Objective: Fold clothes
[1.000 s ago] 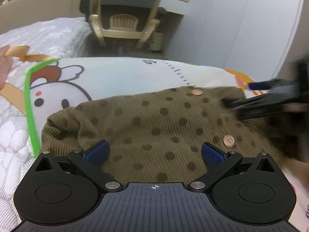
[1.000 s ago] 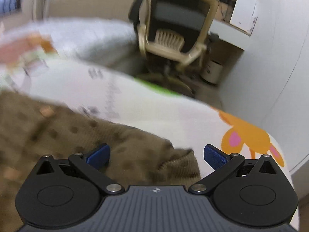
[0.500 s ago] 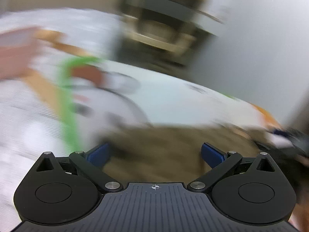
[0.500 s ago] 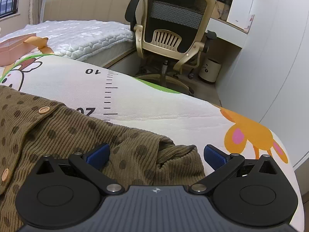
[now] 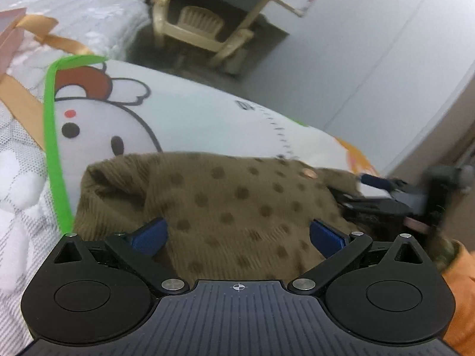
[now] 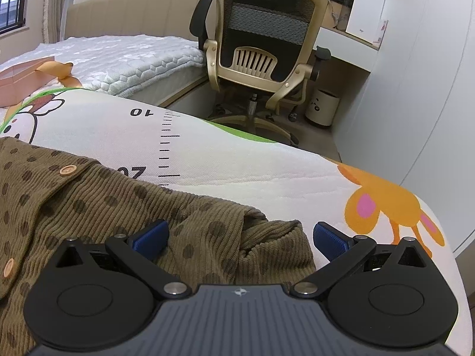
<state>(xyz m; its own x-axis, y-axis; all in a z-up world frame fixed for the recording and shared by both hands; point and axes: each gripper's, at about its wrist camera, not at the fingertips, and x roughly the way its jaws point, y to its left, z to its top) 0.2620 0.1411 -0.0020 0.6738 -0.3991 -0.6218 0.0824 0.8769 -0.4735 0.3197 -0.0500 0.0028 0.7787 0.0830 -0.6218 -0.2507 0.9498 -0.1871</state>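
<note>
A bedroom: a quilted bed, a mesh office chair and a padded cartoon mat with a printed ruler. On the mat lies an olive corduroy shirt, dotted, with wooden buttons. The left gripper hovers over its rumpled left end, blue fingers apart. The right gripper, fingers equally spread, straddles the bunched right corner; bare mat lies beyond.
</note>
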